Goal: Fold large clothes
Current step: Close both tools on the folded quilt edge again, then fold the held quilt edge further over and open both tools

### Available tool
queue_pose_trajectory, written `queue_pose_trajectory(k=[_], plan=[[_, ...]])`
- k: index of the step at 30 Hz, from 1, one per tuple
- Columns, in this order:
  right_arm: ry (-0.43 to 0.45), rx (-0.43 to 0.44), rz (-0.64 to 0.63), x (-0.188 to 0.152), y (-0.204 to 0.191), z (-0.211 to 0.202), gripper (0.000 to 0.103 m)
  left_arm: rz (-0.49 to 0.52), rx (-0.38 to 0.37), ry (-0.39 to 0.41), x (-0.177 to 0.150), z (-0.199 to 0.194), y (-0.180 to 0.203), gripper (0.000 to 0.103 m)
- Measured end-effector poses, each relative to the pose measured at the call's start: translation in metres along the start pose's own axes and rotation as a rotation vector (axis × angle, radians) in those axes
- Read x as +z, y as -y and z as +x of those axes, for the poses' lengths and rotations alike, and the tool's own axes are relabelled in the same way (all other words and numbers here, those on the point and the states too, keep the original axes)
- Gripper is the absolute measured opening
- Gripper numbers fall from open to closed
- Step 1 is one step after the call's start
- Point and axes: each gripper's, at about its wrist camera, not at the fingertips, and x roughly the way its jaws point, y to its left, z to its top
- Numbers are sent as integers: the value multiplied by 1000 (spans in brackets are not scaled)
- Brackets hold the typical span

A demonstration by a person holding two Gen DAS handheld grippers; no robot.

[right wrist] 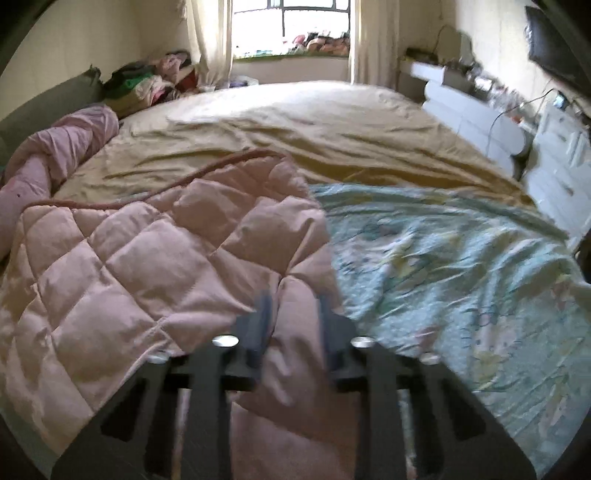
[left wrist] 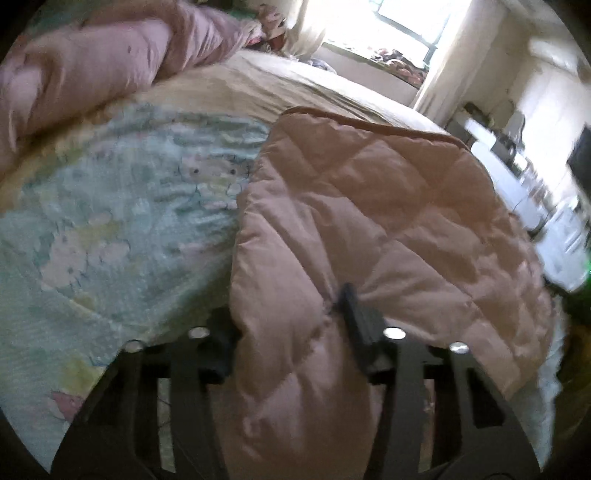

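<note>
A pink quilted duvet lies folded over on the bed; it also shows in the right wrist view. My left gripper is shut on a thick fold of the duvet, with cloth bunched between its fingers. My right gripper is shut on another edge of the same duvet, cloth pinched between its fingers. Under the duvet lies a pale green patterned sheet, also in the right wrist view.
A beige bed sheet covers the far half of the bed. A rolled pink blanket lies along the left side, with a clothes pile behind. White drawers stand along the right wall. A window is at the far end.
</note>
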Motion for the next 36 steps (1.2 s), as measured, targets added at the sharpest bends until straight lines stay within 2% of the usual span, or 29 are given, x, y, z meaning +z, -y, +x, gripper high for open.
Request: queue_pose_trajectory(k=[2, 6, 8, 14, 18, 29, 36], plan=[[36, -16, 3, -1, 2, -8, 13, 59, 45, 41, 3, -6, 12, 17], [136, -55, 41, 10, 9, -31, 8, 64, 34, 112, 23, -24, 15, 15], [157, -28, 80, 20, 15, -32, 8, 76, 34, 126, 32, -26, 17, 15], [110, -79, 99, 35, 12, -2, 8, 77, 44, 120, 47, -10, 17, 15], [68, -107, 118, 34, 13, 19, 8, 77, 42, 103, 51, 1, 16, 15], [22, -124, 118, 34, 9, 52, 8, 45, 39, 53, 51, 23, 11, 16], [0, -139, 109, 23, 9, 66, 9, 33, 34, 44, 46, 25, 9, 18]])
